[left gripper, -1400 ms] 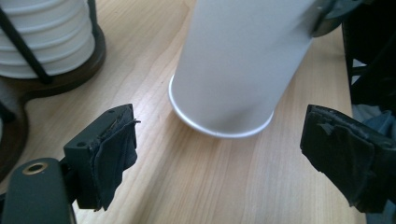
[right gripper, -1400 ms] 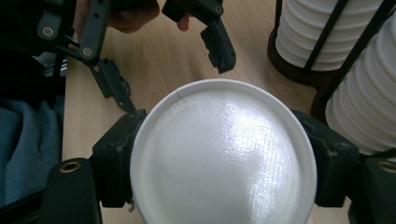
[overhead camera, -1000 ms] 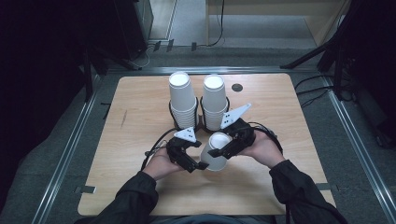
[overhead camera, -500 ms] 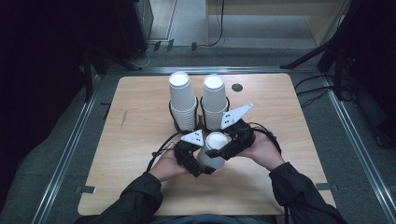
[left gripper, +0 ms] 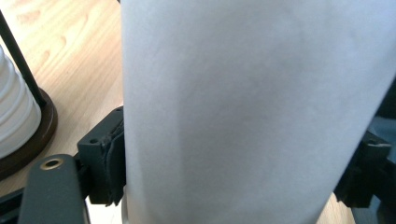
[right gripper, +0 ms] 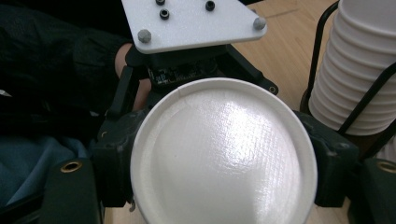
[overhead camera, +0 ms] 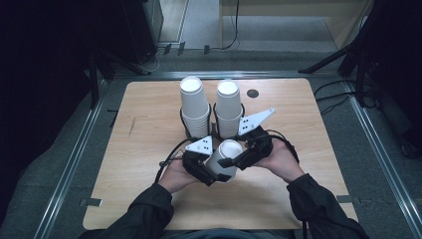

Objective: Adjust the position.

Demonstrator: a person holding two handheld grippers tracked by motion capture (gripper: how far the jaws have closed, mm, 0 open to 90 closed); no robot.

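White paper cup, unmarked, inverted: clamped between left gripper and right gripper jaws. Two cup stacks just beyond; bare table leftward.

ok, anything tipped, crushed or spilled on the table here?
Nothing stands out. Both cup stacks stand upright in their wire holders, and the single white cup, bottom up, sits undented between the left gripper and right gripper.
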